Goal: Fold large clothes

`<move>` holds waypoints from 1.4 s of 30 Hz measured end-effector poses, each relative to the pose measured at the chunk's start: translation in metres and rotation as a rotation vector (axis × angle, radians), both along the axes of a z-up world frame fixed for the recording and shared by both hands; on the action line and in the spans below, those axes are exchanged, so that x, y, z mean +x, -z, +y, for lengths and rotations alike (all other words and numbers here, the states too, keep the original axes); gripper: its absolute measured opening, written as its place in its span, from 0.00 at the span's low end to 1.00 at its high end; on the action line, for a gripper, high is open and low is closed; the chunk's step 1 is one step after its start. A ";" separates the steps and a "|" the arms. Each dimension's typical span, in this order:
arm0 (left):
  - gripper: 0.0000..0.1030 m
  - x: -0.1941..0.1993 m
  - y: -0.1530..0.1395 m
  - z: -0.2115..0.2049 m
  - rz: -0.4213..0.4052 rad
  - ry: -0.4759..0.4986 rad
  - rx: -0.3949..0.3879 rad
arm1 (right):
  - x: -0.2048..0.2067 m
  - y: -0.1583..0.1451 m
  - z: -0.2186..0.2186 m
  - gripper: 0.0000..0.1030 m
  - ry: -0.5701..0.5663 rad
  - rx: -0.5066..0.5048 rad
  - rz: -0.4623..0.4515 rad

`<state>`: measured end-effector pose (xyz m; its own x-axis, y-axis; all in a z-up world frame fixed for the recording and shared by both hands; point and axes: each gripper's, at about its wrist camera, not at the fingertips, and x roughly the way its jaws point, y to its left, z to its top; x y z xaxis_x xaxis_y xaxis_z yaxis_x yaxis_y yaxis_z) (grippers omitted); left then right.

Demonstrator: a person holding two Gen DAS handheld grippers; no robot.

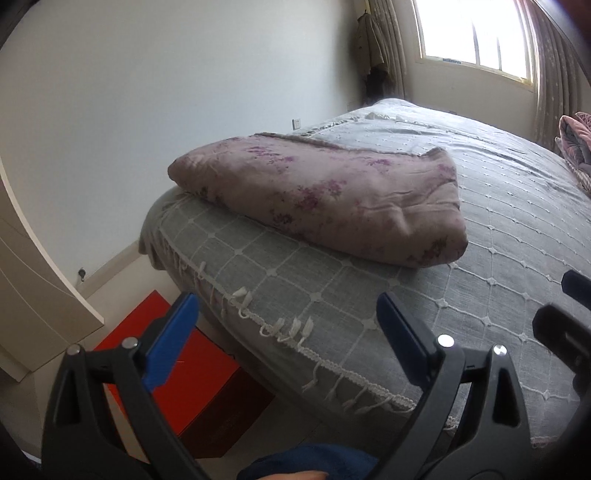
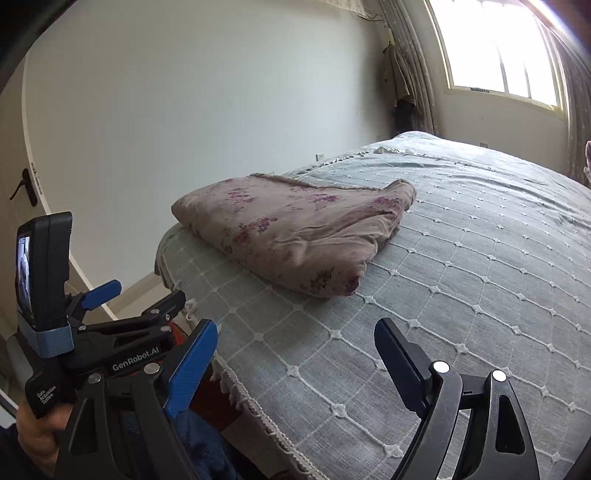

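A folded pinkish cloth with purple flowers [image 1: 325,199] lies near the corner of the bed, on the grey quilted bedspread [image 1: 498,229]. It also shows in the right wrist view [image 2: 299,232]. My left gripper [image 1: 288,314] is open and empty, held over the bed's near edge, well short of the cloth. My right gripper [image 2: 295,343] is open and empty, also over the near edge. The left gripper also shows at the left of the right wrist view [image 2: 133,299].
A red box [image 1: 177,369] stands on the floor beside the bed corner. A white wall runs along the left. More pink bedding [image 1: 576,147] lies at the far right. A window with curtains [image 1: 476,33] is behind the bed. A door with a handle [image 2: 26,188] is at the left.
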<state>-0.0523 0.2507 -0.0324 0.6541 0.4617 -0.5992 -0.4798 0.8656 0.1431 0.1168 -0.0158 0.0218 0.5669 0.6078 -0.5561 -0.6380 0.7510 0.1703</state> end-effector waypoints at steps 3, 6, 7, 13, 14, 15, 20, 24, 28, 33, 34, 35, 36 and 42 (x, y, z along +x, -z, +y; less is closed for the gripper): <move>0.99 -0.005 -0.002 -0.006 -0.002 -0.005 0.032 | 0.000 -0.001 -0.002 0.86 0.001 0.016 0.012; 0.99 -0.007 -0.002 -0.007 0.002 -0.008 0.041 | 0.002 -0.002 -0.007 0.86 0.017 0.027 0.015; 0.99 -0.008 -0.002 -0.007 0.001 -0.016 0.043 | 0.003 -0.001 -0.008 0.86 0.023 0.030 0.017; 0.99 -0.008 -0.001 -0.001 0.012 -0.016 0.016 | 0.006 0.002 -0.013 0.86 0.034 0.049 0.063; 0.99 -0.009 -0.001 -0.001 0.008 -0.019 0.014 | 0.005 0.001 -0.013 0.86 0.033 0.048 0.060; 0.99 -0.010 -0.001 -0.001 0.007 -0.022 0.016 | 0.004 0.000 -0.012 0.86 0.033 0.045 0.051; 0.99 -0.010 -0.001 -0.004 0.003 -0.034 0.029 | 0.002 0.001 -0.010 0.86 0.030 0.041 0.055; 0.99 -0.011 -0.001 -0.004 0.002 -0.043 0.024 | 0.000 0.002 -0.009 0.86 0.042 0.018 0.039; 0.99 -0.010 -0.001 -0.005 0.007 -0.047 0.030 | -0.001 0.001 -0.009 0.86 0.047 0.021 0.036; 0.99 -0.010 -0.001 -0.006 0.012 -0.054 0.043 | -0.002 0.002 -0.009 0.86 0.047 0.007 0.029; 0.99 -0.009 -0.001 -0.006 0.014 -0.054 0.045 | -0.002 0.002 -0.009 0.86 0.045 0.007 0.032; 0.99 -0.009 -0.001 -0.006 0.016 -0.054 0.046 | -0.002 0.002 -0.008 0.86 0.044 0.007 0.033; 0.99 -0.009 -0.001 -0.005 0.017 -0.055 0.047 | -0.002 0.002 -0.008 0.86 0.044 0.007 0.033; 0.99 -0.009 0.000 -0.005 0.014 -0.051 0.043 | -0.002 0.003 -0.007 0.86 0.047 0.008 0.037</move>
<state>-0.0610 0.2458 -0.0321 0.6205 0.5198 -0.5872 -0.5211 0.8328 0.1866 0.1151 -0.0232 0.0189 0.5742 0.5850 -0.5727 -0.5949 0.7787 0.1990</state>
